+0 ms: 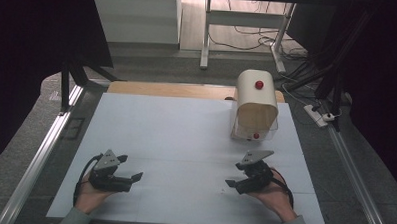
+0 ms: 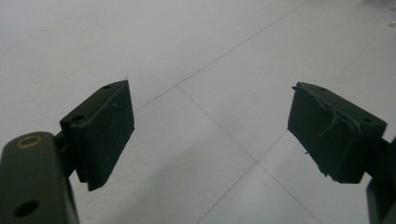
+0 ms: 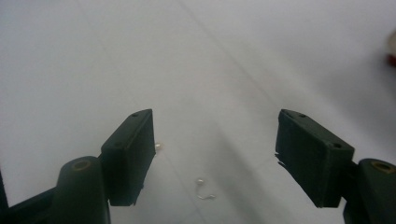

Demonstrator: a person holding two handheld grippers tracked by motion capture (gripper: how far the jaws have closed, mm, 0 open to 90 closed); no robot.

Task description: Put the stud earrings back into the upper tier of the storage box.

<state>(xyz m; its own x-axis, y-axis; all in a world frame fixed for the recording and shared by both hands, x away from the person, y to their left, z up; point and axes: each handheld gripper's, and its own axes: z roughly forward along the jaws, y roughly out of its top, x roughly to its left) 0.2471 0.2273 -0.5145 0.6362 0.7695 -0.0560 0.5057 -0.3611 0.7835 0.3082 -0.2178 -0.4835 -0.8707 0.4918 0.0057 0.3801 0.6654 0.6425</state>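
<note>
A cream box [image 1: 257, 96] with a rounded lid stands at the back right of the white table [image 1: 176, 126]. It has a red knob [image 1: 259, 84] on top and a second red knob [image 1: 256, 136] low on its clear front. Near the front edge, a hand holds my left gripper [image 1: 129, 168] [image 2: 210, 126] open, with nothing between the pads. My right gripper [image 1: 237, 175] [image 3: 215, 149] is open too, in the other hand at the front right, in front of the box. On the table between its pads lie a tiny silvery hook-like piece [image 3: 204, 189] and a small bead [image 3: 159, 146].
Metal rails [image 1: 40, 156] run along both sides of the table. A wooden board [image 1: 177, 90] lies behind it. On the floor beyond are a desk frame [image 1: 206, 37], loose cables and a power strip [image 1: 319, 115] at the right.
</note>
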